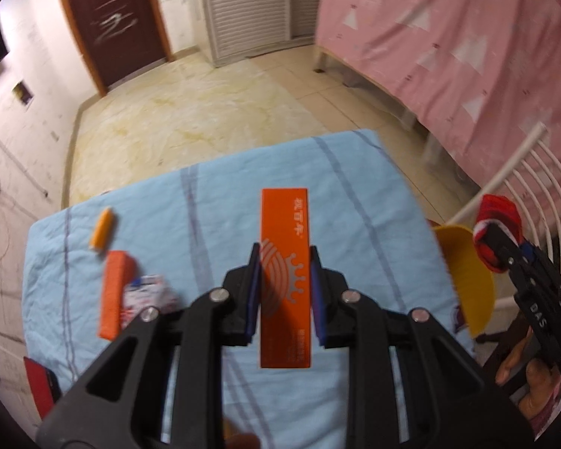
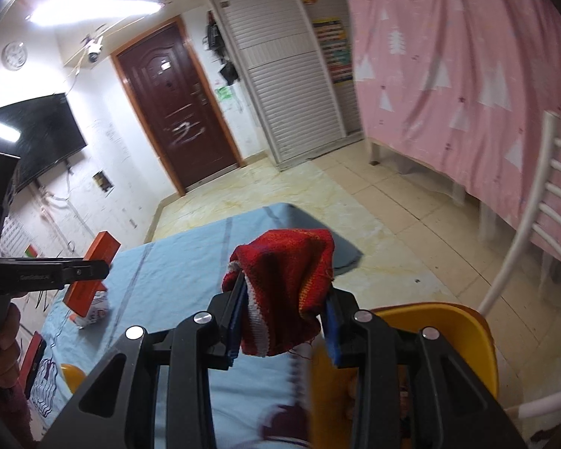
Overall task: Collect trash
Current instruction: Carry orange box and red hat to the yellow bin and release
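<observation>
A: What does the left hand-held gripper (image 1: 285, 258) have?

B: A flat orange box (image 1: 285, 258) with a white crown mark. The jaws are nearly closed and press on its two long sides, with the box standing out lengthwise above the table (image 1: 213, 187) in its light blue cloth.

A: And the right hand-held gripper (image 2: 282, 303)?

B: Clamped on a red knitted piece (image 2: 284, 288) with a white edge — bunched up between the blue pads, hanging a little below them. Just beside it, at the table's right edge, there is a yellow bin (image 2: 448, 321).

A: What lies on the table?

B: On the left side, an orange bar (image 1: 113, 292), a small orange tube (image 1: 101, 232) beyond it, and a crumpled white wrapper (image 1: 151, 293) touching the bar. A red-and-black item (image 1: 41, 385) sits at the near left corner — I cannot tell what it is.

A: Around it?

B: A white chair (image 2: 542, 194) at the right, pink fabric (image 2: 467, 56) behind it, and a dark door (image 2: 175, 101) across the tiled floor (image 1: 205, 104).
</observation>
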{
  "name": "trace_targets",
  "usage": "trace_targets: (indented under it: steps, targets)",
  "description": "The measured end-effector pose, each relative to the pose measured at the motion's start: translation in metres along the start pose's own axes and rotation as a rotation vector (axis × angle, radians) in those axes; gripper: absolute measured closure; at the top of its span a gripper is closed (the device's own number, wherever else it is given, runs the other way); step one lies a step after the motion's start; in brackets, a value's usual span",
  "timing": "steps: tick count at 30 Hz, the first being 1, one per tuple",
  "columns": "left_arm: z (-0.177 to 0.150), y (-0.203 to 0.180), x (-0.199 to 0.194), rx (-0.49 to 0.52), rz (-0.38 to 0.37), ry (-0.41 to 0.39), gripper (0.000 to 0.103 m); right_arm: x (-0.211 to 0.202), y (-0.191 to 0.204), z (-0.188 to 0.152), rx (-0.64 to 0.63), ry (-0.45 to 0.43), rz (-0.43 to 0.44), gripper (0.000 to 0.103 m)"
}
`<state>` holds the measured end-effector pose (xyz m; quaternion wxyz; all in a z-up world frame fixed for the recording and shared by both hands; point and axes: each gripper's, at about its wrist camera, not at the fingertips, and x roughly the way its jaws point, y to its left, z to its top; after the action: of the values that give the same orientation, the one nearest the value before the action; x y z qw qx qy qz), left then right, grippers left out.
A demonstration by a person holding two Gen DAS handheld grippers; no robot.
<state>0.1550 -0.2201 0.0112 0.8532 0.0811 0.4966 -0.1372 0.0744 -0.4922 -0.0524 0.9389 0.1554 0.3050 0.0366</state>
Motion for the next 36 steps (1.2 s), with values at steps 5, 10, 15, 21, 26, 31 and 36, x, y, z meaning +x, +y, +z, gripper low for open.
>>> trace_targets:
  steps: [5, 10, 15, 21, 26, 31, 36]
  targets:
    - [0.002, -0.043, 0.004, 0.072, -0.025, 0.006, 0.081, -0.013, -0.037, -0.008, 0.051, -0.012, -0.045, 0.074]
    - [0.002, -0.086, 0.009, 0.148, -0.034, 0.013, 0.081, -0.020, -0.065, -0.015, 0.082, -0.013, -0.069, 0.074]
    - [0.003, -0.129, 0.016, 0.199, -0.081, 0.022, 0.081, -0.023, -0.085, -0.023, 0.095, -0.002, -0.096, 0.074]
    - [0.004, -0.171, 0.033, 0.193, -0.195, 0.055, 0.081, -0.016, -0.098, -0.030, 0.073, 0.057, -0.150, 0.074]
    - [-0.001, -0.188, 0.047, 0.204, -0.223, 0.086, 0.081, -0.009, -0.104, -0.035, 0.084, 0.095, -0.140, 0.066]
    - [-0.003, -0.191, 0.055, 0.199, -0.265, 0.107, 0.062, -0.006, -0.105, -0.036, 0.087, 0.100, -0.131, 0.052]
    - [-0.002, -0.188, 0.054, 0.178, -0.273, 0.088, 0.028, -0.008, -0.108, -0.035, 0.099, 0.094, -0.134, 0.046]
